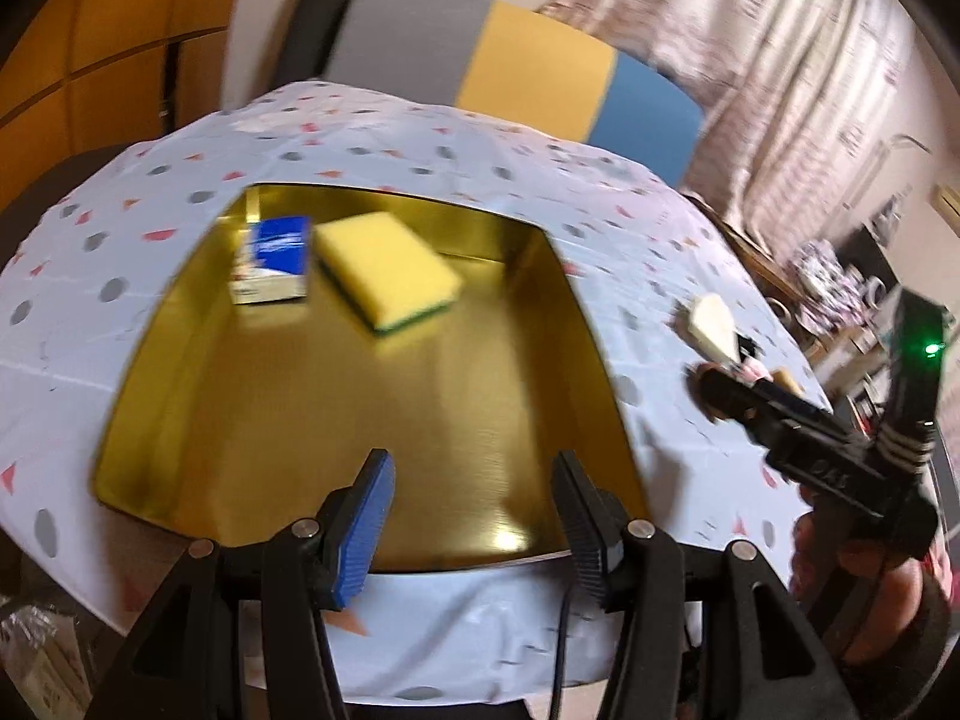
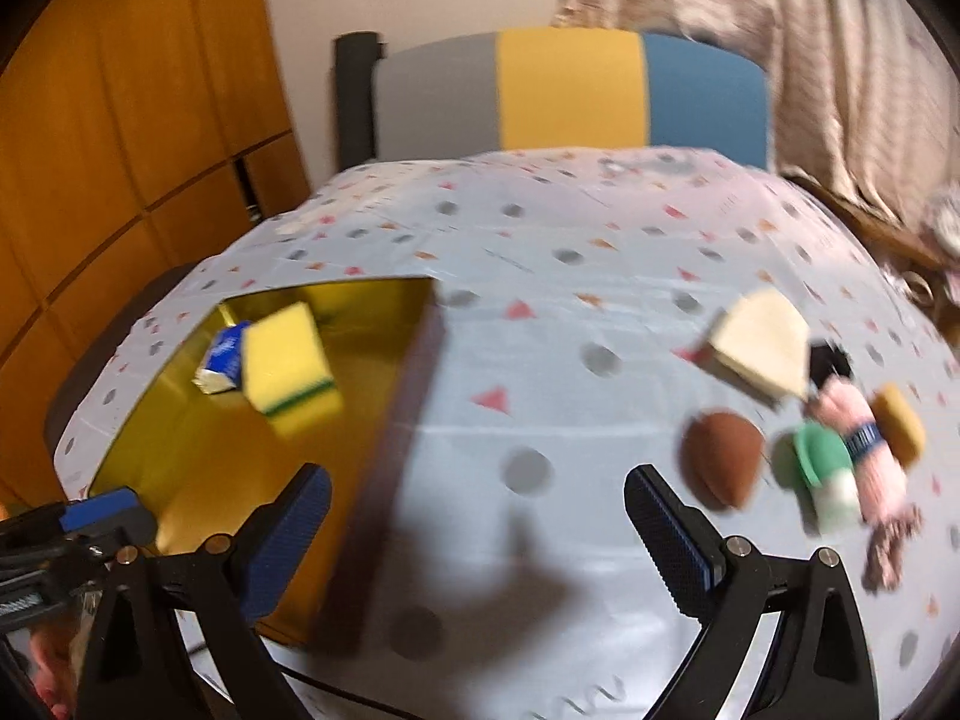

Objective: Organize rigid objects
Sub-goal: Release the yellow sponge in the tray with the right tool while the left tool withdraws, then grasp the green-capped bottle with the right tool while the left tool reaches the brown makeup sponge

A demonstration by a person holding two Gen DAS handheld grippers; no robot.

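Note:
A gold metal tray (image 1: 420, 420) (image 2: 198, 456) lies on the patterned tablecloth. In it are a yellow-and-green sponge (image 1: 387, 267) (image 2: 288, 360) and a small blue-and-white box (image 1: 273, 261) (image 2: 222, 360), side by side at the far end. My left gripper (image 1: 474, 516) hangs open over the tray's near edge, with nothing between its fingers. My right gripper (image 2: 480, 546) is open over bare cloth right of the tray, also holding nothing. Ahead of it to the right lie a cream wedge-shaped block (image 2: 762, 348) (image 1: 711, 324), a brown egg-shaped object (image 2: 720, 459), a green-and-white item (image 2: 822, 480) and a pink doll-like toy (image 2: 870, 456).
A chair with a grey, yellow and blue back (image 2: 570, 96) stands at the table's far side. Wooden panelling (image 2: 120, 150) is on the left and a curtain (image 2: 810, 30) on the right. The right gripper's body (image 1: 828, 450) shows at the left wrist view's right edge.

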